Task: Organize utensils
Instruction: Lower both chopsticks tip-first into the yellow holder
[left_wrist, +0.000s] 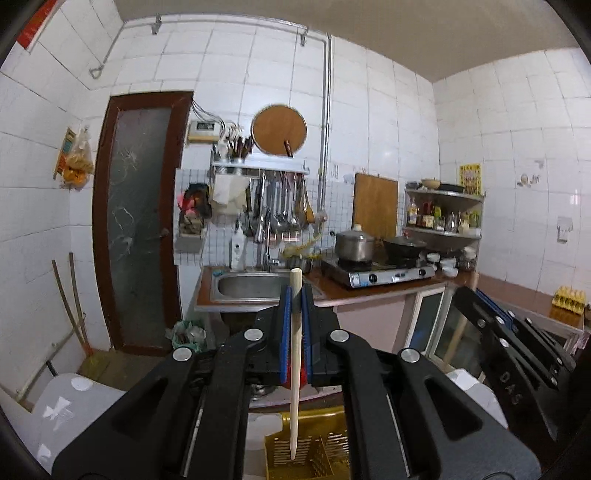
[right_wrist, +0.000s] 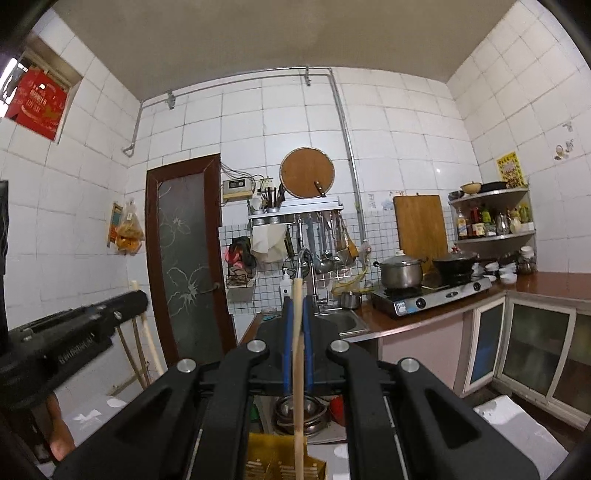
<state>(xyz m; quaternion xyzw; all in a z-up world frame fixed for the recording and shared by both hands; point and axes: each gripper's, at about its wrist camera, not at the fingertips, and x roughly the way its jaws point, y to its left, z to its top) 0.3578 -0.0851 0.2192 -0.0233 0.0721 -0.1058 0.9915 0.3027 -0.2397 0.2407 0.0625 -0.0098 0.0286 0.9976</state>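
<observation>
My left gripper (left_wrist: 295, 295) is shut on a pale wooden chopstick (left_wrist: 294, 369) held upright; its lower tip hangs over a yellow slotted utensil basket (left_wrist: 314, 446). My right gripper (right_wrist: 297, 306) is shut on a second wooden chopstick (right_wrist: 297, 369), also upright, with its lower end reaching down to the yellow basket (right_wrist: 284, 465). The right gripper's body shows at the right of the left wrist view (left_wrist: 517, 350), and the left gripper with its chopstick shows at the left of the right wrist view (right_wrist: 74, 328).
A kitchen lies ahead: a steel sink (left_wrist: 251, 286), a gas stove (left_wrist: 384, 273) with a pot and a wok, hanging utensils (left_wrist: 284, 206), a corner shelf of bottles (left_wrist: 443, 214). A white lidded bin (left_wrist: 70, 410) stands lower left. Steel bowls (right_wrist: 299, 410) sit below.
</observation>
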